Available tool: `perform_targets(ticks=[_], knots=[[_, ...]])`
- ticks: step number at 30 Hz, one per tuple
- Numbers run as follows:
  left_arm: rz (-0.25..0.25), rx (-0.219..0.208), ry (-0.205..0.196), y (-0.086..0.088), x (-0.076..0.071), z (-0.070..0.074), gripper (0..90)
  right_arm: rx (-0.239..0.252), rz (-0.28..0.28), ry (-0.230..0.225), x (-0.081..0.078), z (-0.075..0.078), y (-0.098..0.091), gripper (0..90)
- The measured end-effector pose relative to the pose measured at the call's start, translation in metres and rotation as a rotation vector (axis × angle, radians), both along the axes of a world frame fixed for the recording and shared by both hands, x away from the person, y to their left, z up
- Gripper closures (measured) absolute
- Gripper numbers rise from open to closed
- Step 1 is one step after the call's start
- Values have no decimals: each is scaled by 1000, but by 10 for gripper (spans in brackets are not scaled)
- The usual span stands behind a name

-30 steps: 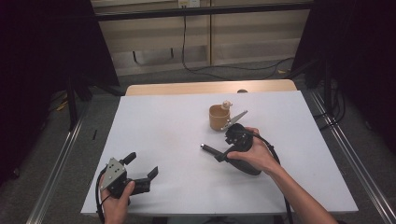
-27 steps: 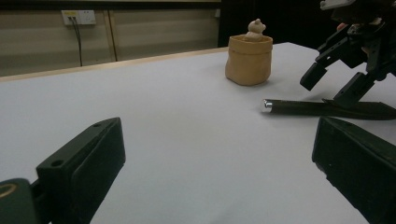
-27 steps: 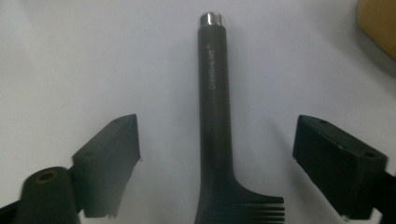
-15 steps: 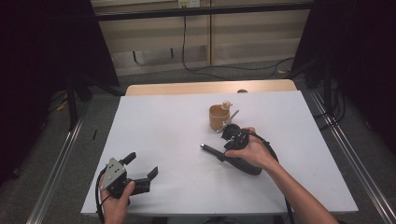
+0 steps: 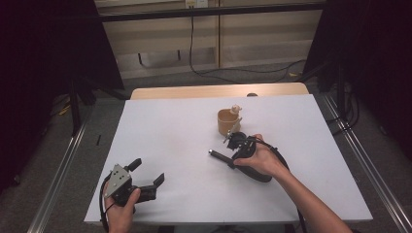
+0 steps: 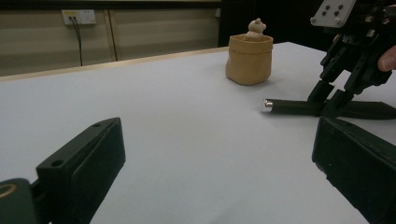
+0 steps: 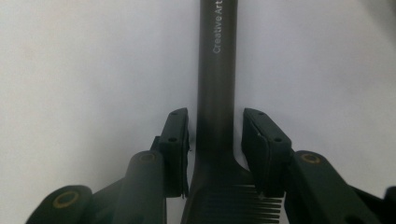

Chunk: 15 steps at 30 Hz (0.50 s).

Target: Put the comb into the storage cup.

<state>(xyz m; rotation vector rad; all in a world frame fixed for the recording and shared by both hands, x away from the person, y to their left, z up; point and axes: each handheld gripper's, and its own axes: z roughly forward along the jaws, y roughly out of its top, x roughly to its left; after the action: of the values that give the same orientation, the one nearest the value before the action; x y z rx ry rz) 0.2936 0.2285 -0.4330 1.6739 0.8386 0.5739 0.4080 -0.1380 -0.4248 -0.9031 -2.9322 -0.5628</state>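
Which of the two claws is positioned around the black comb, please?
The right claw, near the tan pouch-shaped cup: its jaws straddle the long black comb where handle meets teeth, slightly apart from it. The left claw gapes wide over bare white table.

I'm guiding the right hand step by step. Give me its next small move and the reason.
Probably close the right gripper on the comb. Its jaws already straddle the handle just ahead of the teeth, with a thin gap on each side, and the comb lies flat on the table, so nothing else needs lining up.
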Motion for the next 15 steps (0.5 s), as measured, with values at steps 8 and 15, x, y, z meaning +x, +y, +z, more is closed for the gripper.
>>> perform_targets(ticks=[8, 15], knots=[[1, 1, -2, 0, 0, 0, 27, -50, -7, 25, 4, 1, 5, 680], [-4, 9, 0, -1, 0, 0, 28, -45, -20, 27, 5, 0, 4, 722]])
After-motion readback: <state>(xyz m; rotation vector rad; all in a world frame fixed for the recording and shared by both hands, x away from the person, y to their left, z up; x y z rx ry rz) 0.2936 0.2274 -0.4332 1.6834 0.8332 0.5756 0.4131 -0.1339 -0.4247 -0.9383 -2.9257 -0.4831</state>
